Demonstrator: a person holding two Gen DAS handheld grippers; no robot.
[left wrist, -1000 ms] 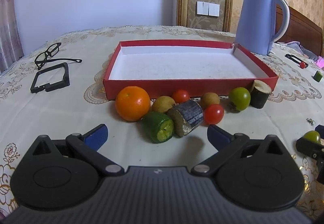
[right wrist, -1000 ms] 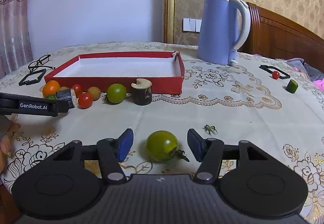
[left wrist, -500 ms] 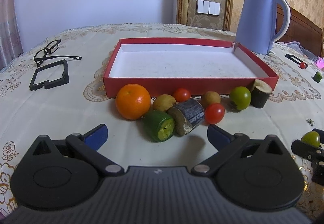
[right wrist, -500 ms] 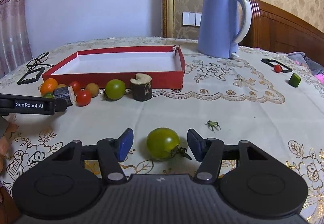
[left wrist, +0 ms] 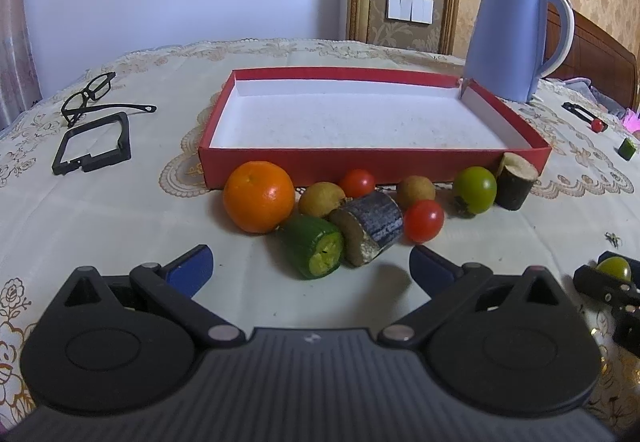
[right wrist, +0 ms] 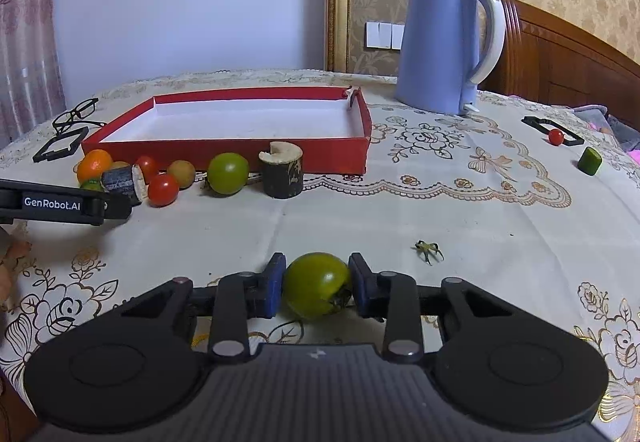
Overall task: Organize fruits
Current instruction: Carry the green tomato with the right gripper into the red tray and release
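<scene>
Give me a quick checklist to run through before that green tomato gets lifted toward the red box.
1. Right hand-held gripper closed on the green tomato: ok, its jaws have just been closing and both pads touch it.
2. Grip centred: ok.
3. Red box has free room: ok, nothing lies in it.
4. Way to the box: cannot tell; fruit and a wooden stub line its front wall.
5. Left hand-held gripper out of the way: ok, open beside the fruit pile.

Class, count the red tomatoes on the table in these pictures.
3. Two lie among the fruit before the red box: and. A third sits far right in a black frame. Others may be hidden.
</scene>
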